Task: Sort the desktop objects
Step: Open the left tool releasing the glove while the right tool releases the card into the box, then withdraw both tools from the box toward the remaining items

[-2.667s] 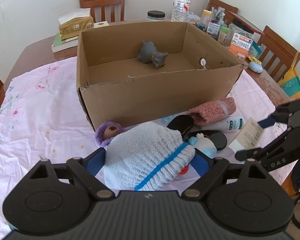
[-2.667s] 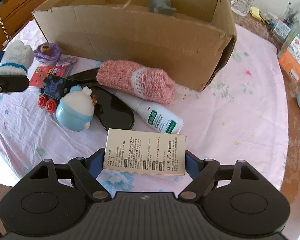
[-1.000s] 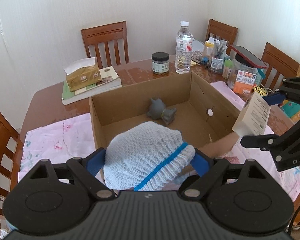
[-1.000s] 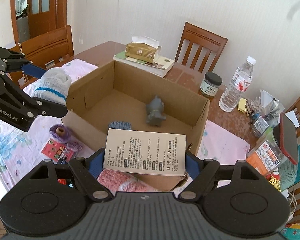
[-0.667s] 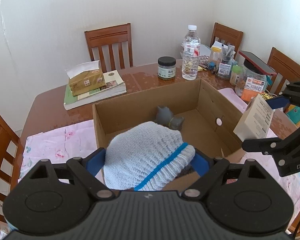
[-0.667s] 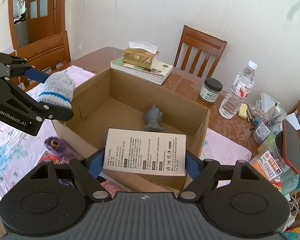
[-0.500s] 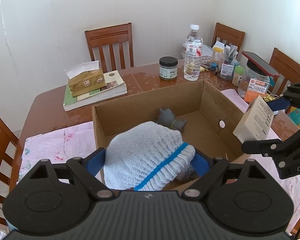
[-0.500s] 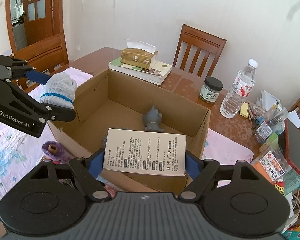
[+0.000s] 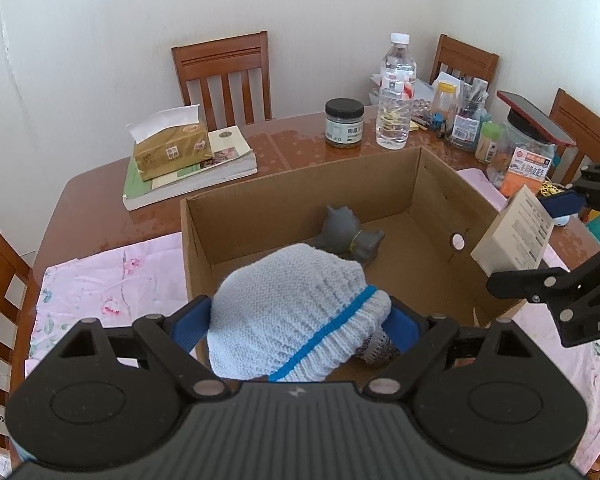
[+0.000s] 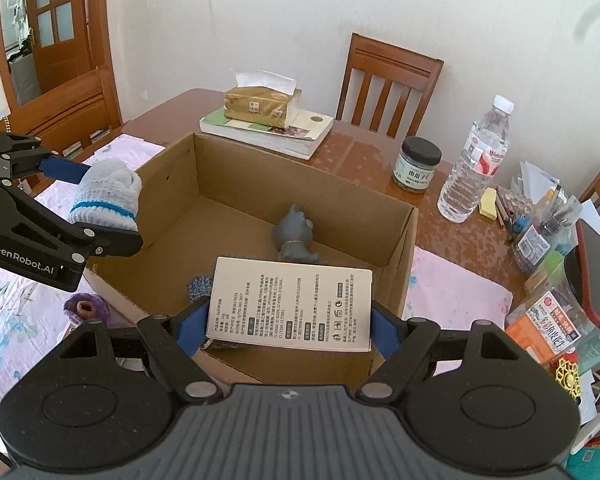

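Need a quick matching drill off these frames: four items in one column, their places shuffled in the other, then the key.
1. knit sock
2. printed carton
3. grey toy figure
4. tissue box

A. on the stacked books
B. on the floor of the cardboard box
C. clamped in the left gripper
D. clamped in the right gripper

Pairs: 1-C, 2-D, 3-B, 4-A

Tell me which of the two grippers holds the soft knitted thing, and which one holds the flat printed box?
The left gripper holds the pale blue knitted sock; the right gripper holds the cream printed box. Both hang over the cardboard box.
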`<action>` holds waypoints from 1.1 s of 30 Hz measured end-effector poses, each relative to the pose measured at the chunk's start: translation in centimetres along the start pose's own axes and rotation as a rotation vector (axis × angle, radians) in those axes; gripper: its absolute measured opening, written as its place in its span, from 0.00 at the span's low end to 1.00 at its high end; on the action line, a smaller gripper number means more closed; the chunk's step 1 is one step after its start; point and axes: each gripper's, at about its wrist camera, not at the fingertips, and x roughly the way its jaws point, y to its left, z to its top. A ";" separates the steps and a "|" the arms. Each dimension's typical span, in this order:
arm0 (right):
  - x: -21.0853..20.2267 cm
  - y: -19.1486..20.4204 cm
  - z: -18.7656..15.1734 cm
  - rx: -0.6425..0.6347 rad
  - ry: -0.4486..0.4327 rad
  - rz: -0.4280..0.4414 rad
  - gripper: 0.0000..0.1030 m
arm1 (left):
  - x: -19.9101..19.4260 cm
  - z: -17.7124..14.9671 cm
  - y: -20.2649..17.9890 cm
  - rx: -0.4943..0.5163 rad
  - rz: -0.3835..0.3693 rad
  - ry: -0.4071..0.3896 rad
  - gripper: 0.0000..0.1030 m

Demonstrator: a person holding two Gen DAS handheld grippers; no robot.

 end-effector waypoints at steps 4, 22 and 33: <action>0.4 0.0 -0.1 0.005 0.018 -0.001 0.88 | 0.4 -0.1 0.0 -0.006 -0.005 0.025 0.89; -0.6 -0.1 -1.1 0.039 0.000 -0.004 1.00 | -1.2 -1.0 -0.4 0.014 -0.003 0.009 0.96; -2.1 0.2 -2.2 0.068 -0.015 -0.006 1.00 | -3.1 -2.7 -0.5 0.004 -0.011 0.009 0.96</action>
